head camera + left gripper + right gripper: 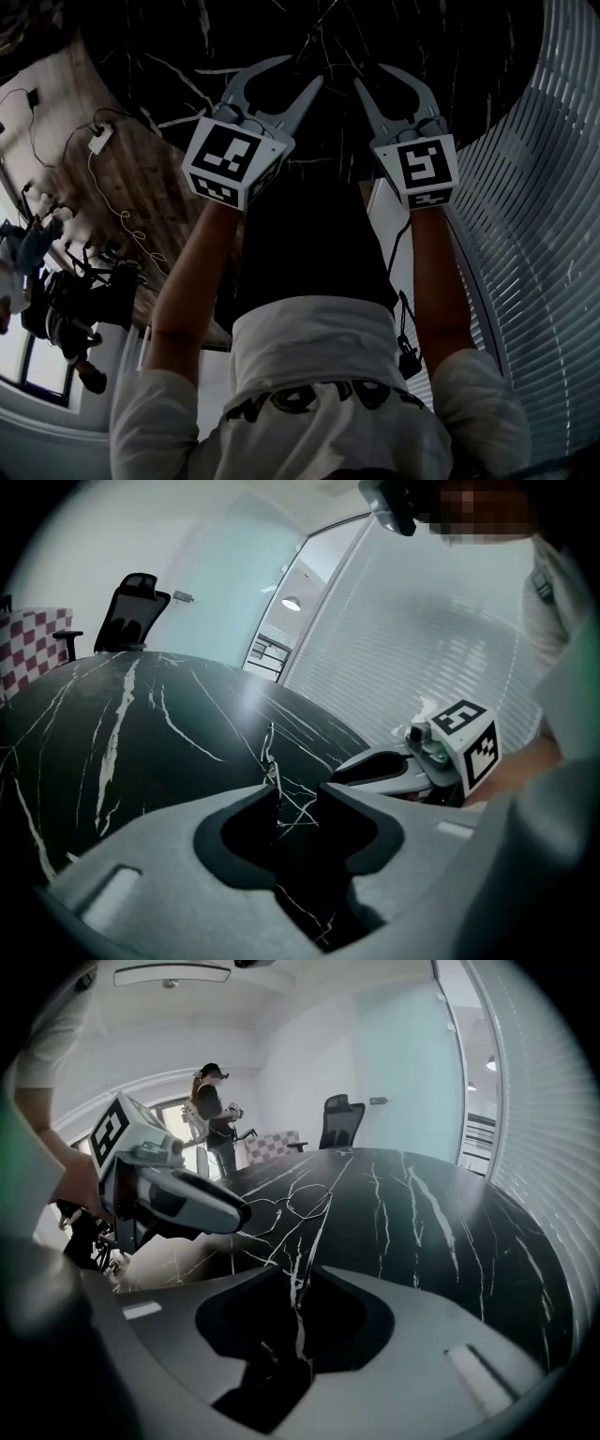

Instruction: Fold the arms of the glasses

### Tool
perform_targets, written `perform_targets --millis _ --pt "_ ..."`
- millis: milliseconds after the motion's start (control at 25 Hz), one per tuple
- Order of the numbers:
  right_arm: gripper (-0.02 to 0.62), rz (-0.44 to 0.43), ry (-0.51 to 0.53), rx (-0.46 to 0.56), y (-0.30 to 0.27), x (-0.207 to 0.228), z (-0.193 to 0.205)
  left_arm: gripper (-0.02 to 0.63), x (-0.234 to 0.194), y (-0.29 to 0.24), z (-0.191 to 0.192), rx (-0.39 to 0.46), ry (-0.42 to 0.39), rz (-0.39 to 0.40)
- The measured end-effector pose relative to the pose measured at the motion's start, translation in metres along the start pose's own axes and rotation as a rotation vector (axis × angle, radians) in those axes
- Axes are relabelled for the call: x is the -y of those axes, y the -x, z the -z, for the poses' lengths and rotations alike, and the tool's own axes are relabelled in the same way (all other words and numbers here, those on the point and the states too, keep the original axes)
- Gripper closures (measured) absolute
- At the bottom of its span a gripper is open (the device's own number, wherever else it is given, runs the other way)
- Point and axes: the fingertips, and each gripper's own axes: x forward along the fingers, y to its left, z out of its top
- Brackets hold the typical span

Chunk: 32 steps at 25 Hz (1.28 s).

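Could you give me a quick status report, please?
Left gripper open, right gripper open. Wire-framed glasses on marble table, by left gripper's tips. Nothing in the way.

Round black marble tabletop (141,724) with white veins. At its far edge stands a black high-backed office chair (131,611), and near that a red-and-white checkered seat (28,649). White slatted blinds (422,639) curve round the table's other side. Wooden plank floor (103,187) carries a white adapter with a trailing cable (98,141). A person (214,1115) stands in the background by a window.
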Motion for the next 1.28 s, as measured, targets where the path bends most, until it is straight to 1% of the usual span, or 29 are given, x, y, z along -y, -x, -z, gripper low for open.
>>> perform_targets --millis 240,400,600,720,760,920,1080,1200,1280 --pt "0.506 -0.073 0.148 -0.021 -0.002 -0.022 -0.006 0.477 0.017 -0.002 0.005 -0.029 -0.015 0.062" --pt "0.506 -0.107 0.175 -0.007 -0.002 -0.033 -0.015 0.477 0.031 0.0 0.004 -0.048 -0.019 0.105" --pt "0.508 -0.139 0.234 -0.014 -0.013 -0.04 -0.015 0.479 0.023 0.0 0.012 -0.062 -0.006 0.122" --pt "0.505 -0.141 0.275 -0.029 -0.016 -0.038 -0.013 0.479 0.02 -0.001 0.015 -0.069 0.01 0.131" --pt "0.492 -0.139 0.273 -0.025 -0.015 -0.036 -0.014 0.479 0.019 -0.001 0.015 -0.068 0.02 0.131" --pt "0.485 -0.127 0.218 0.004 -0.002 -0.025 -0.017 0.479 0.017 0.0 0.016 -0.065 0.049 0.12" --pt "0.476 -0.101 0.147 0.03 0.019 -0.014 -0.013 0.479 0.016 -0.001 0.016 -0.063 0.056 0.118" --pt "0.469 -0.095 0.128 0.044 0.034 -0.014 -0.008 0.479 0.014 0.0 0.013 -0.054 0.053 0.119" --pt "0.468 -0.1 0.114 0.039 0.041 -0.019 -0.004 0.479 0.01 0.002 0.005 -0.03 0.06 0.115"
